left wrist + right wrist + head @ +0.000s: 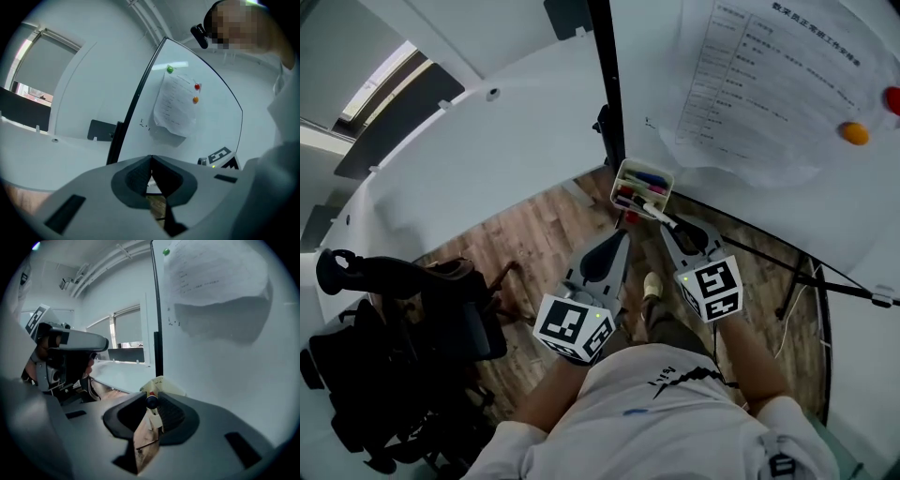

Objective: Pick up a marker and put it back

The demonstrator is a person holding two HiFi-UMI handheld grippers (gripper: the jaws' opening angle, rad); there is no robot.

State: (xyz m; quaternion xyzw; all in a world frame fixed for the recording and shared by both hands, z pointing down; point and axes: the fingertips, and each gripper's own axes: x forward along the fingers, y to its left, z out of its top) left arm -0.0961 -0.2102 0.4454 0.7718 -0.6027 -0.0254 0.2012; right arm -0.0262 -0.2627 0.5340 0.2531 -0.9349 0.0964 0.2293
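A white marker holder point(642, 187) with several coloured markers hangs at the lower edge of the whiteboard point(769, 197). Just below it, my right gripper point(670, 223) is shut on a white marker point(654, 213) whose end points toward the holder. In the right gripper view the marker's dark round end point(151, 401) sits pinched between the pads, with the holder point(161, 383) right behind it. My left gripper point(619, 240) hangs to the left of the holder, shut with nothing in it; in the left gripper view its jaws point(151, 163) meet at the tips.
A printed sheet point(778, 75) is held on the whiteboard by an orange magnet point(855, 133) and a red magnet point(892, 98). A black office chair point(394, 328) stands at the left on the wooden floor. The board's black stand leg point(825, 281) and a cable run at the right.
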